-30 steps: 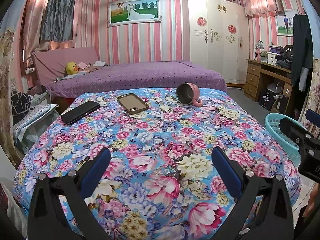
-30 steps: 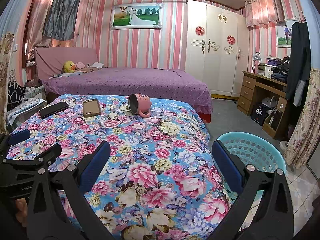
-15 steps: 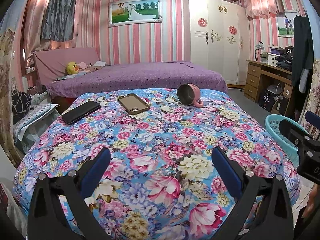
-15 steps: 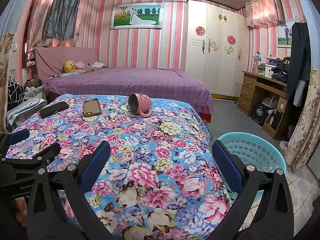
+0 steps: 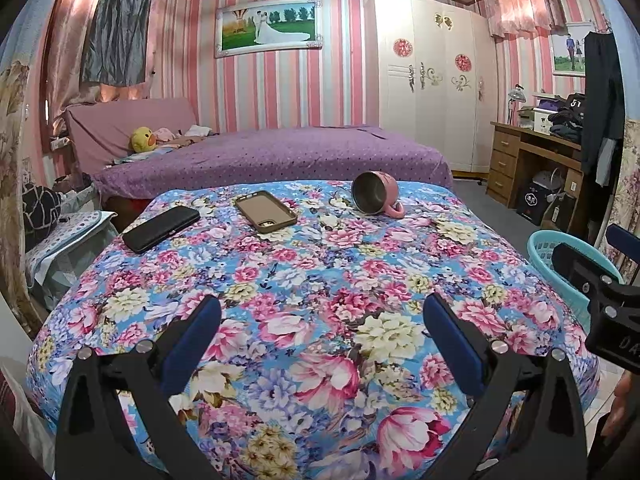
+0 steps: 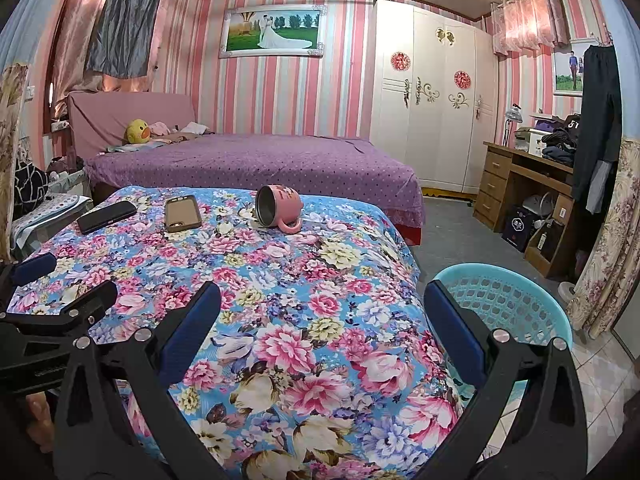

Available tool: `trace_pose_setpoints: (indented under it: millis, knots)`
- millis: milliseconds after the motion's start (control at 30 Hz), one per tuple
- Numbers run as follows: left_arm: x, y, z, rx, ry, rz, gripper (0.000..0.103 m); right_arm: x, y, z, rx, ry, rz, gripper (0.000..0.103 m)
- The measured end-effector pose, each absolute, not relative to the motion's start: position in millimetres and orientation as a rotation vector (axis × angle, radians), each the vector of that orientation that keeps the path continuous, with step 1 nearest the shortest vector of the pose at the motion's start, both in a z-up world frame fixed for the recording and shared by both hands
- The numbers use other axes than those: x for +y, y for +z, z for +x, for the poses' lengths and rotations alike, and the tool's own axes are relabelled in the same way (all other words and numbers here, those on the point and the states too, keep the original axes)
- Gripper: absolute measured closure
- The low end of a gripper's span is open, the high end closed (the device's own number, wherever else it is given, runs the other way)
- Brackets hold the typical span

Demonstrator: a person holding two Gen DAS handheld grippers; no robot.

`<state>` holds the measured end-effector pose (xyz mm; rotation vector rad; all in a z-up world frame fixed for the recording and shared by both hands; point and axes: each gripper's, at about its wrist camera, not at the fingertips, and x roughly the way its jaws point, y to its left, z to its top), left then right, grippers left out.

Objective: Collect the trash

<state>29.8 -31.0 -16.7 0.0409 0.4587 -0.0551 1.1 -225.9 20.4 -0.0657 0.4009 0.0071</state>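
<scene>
Left wrist view: your left tongs hang spread wide over the near part of the floral cloth, holding nothing. Your right tongs are spread just as wide and empty, above the cloth's right edge. Take the pink mug as your landmark: it lies on its side at the far end of the cloth. Left of it lies a brown phone case, and further left a black phone. The blue basket stands on the floor, near right of the mug, beside the cloth's edge.
</scene>
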Motion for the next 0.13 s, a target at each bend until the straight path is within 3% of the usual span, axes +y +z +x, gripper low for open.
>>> trace_pose_setpoints:
  millis: [133]
  knots:
    - [-31.4, -16.4, 29.6, 0.458, -0.055, 0.04, 0.004, -225.7, 20.0, 0.9, 0.4, 0.008, -0.066, 0.004]
